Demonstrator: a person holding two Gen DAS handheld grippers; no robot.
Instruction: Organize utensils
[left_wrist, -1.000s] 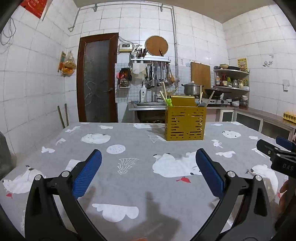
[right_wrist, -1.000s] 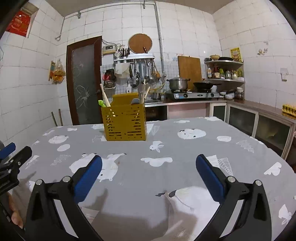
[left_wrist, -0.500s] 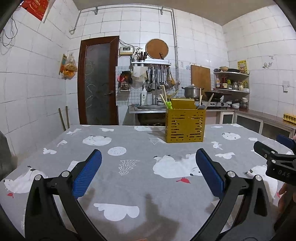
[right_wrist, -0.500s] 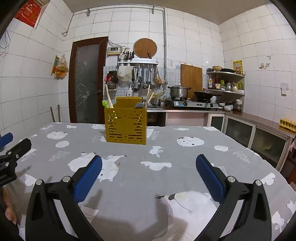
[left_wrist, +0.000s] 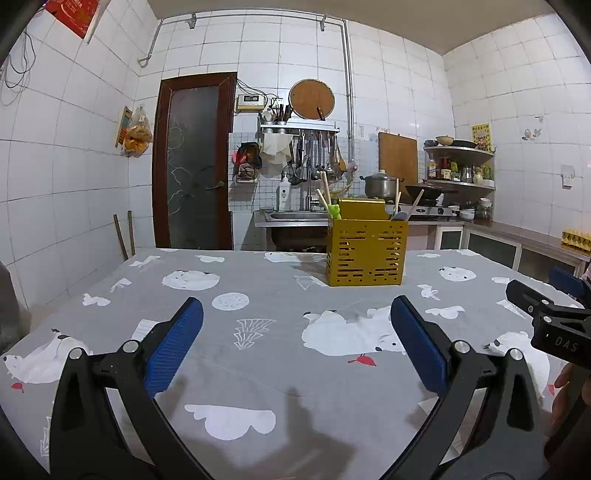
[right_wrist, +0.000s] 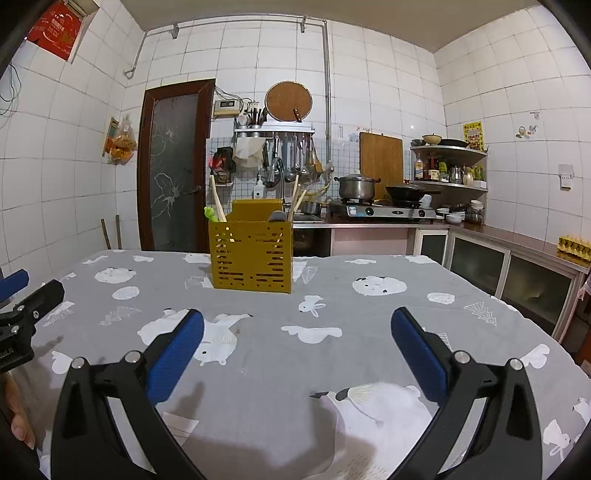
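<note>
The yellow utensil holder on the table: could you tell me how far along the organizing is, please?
Done, apparently: chopsticks and other utensils stand in the yellow utensil holder. In hand: nothing; the left gripper and right gripper are open and apart from it. Left: no loose utensils show on the tablecloth.

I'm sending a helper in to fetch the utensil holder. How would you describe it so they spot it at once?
Start at the table with the grey animal-print cloth. Near its far edge, in front of the sink, stands the yellow utensil holder, a boxy caddy with slotted walls. It is the only thing standing on the cloth, with chopsticks and a green-topped utensil poking out.
</note>
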